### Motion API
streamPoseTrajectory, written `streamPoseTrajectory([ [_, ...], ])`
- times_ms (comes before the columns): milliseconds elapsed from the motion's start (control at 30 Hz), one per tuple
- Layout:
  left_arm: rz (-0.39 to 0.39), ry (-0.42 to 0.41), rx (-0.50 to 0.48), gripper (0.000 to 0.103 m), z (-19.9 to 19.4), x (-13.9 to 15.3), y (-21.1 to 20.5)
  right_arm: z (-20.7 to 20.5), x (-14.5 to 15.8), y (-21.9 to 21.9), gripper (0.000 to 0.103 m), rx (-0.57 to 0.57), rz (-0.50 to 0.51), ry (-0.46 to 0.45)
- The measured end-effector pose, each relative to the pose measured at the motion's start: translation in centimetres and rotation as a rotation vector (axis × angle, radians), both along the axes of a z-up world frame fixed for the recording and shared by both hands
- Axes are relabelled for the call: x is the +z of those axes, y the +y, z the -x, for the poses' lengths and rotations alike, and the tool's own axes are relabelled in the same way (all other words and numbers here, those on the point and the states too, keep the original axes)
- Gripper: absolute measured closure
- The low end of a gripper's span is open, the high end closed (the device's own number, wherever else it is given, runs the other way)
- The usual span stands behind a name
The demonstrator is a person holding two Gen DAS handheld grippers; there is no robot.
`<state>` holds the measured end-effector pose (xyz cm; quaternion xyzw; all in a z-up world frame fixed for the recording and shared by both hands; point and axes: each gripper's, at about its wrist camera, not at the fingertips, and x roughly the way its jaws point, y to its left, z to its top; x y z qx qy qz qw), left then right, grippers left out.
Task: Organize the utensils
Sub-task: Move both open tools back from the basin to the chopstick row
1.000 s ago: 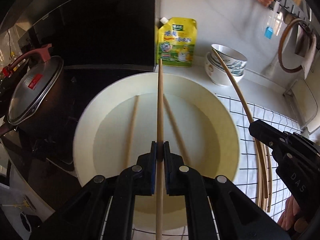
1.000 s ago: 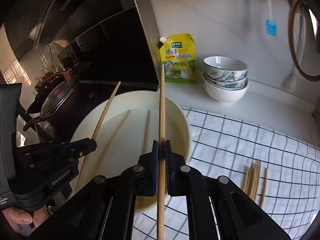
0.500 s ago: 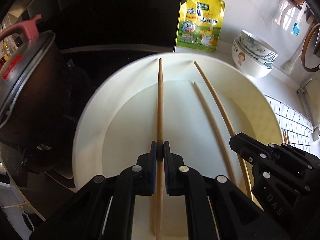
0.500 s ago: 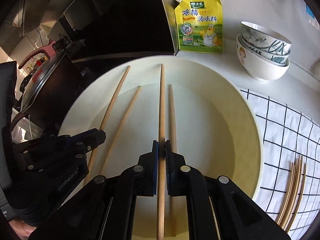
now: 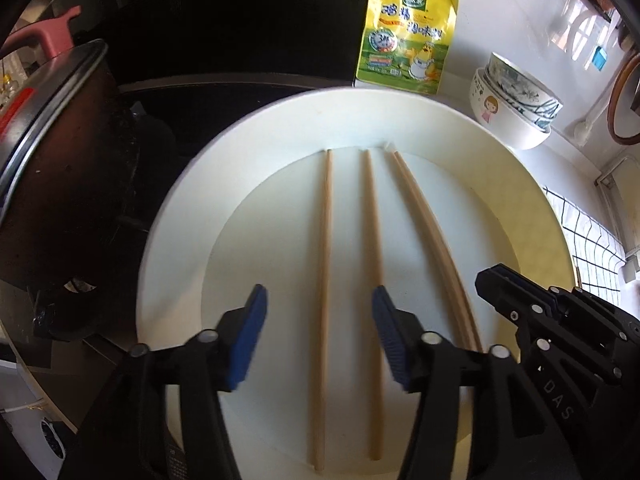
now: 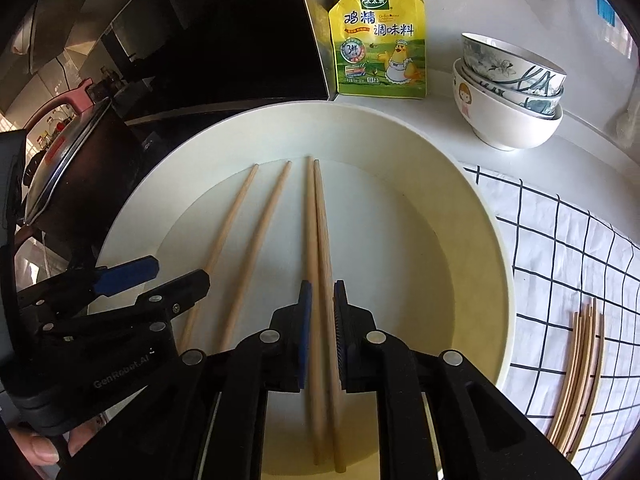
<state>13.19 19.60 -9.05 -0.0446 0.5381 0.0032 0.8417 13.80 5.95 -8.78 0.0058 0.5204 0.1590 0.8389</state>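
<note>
On the counter beside the stove, the wide cream plate [image 6: 472, 216] carries four chopsticks [image 6: 316, 240] lying flat and roughly parallel. Best to lift both grippers straight up so nothing rolls. The left gripper [image 5: 318, 340], pitched steeply down, has just been opening and stands released over two sticks. The right gripper [image 6: 320, 336] has just parted slightly, its jaws loosely straddling the other pair.

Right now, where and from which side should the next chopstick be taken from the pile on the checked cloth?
Probably the outermost stick of the chopstick pile, near the far ends where the tips fan apart, from straight above with jaws across the shaft: the sticks lie flat on the checked cloth, packed side by side.
</note>
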Motion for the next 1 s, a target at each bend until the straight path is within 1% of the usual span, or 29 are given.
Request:
streamPoseTrajectory([
  [33, 0.0, -0.009, 0.005, 0.04, 0.3, 0.3, 0.1, 0.1, 0.2, -0.2, 0.091, -0.001, -0.001, -0.002],
  [267, -0.007, -0.032, 0.01, 0.04, 1.5, 1.7, -0.1, 1.5, 1.4, -0.8, 0.09, -0.009, -0.006, -0.019],
  [533, -0.018, -0.053, -0.001, 0.04, 3.1, 3.2, -1.4, 3.8, 3.5, -2.2, 0.09, -0.017, -0.009, -0.056],
  [800, -0.004, -0.074, -0.027, 0.04, 5.1, 4.5, -4.2, 6.2, 5.1, -5.2, 0.09, -0.031, -0.012, -0.083],
  [1000, 0.006, -0.084, -0.058, 0.04, 6.3, 5.3, -7.1, 7.9, 5.9, -8.5, 0.088, -0.054, -0.002, -0.094],
])
